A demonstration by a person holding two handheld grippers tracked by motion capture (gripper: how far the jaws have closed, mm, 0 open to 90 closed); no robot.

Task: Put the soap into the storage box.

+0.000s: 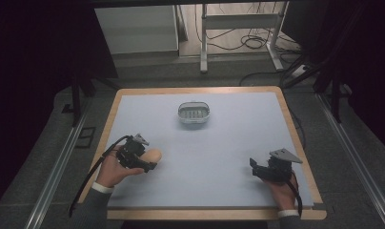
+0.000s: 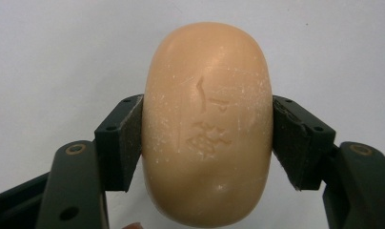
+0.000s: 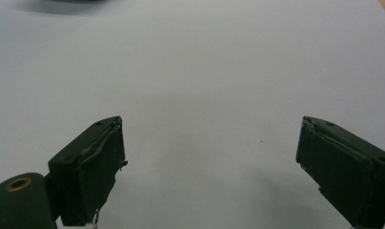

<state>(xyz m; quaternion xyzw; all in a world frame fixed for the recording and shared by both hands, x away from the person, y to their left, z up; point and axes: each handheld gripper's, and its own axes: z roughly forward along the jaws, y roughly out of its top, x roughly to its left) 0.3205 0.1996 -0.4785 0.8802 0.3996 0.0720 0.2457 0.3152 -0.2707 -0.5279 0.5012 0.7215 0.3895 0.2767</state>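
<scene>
One peach soap bar [image 2: 207, 138] sits pinched across its short sides in the left gripper [image 1: 150, 161] at the table's near left, the soap dish [image 1: 194, 113] lying ahead and rightward, while the right gripper [image 3: 209, 162] rests spread, farther away.

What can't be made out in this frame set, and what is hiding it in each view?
- Stamped mark on the soap bar: left gripper view, shallow and worn, unreadable.
- Soap bar's lower end: left gripper view, cut off by the bottom edge.
- Inside of the soap dish: high view, too small to tell whether it holds anything.
- Left gripper pads' contact with the soap: high view, too small; the left gripper view shows it.
- Right gripper body: right gripper view, cut off by the bottom edge.
</scene>
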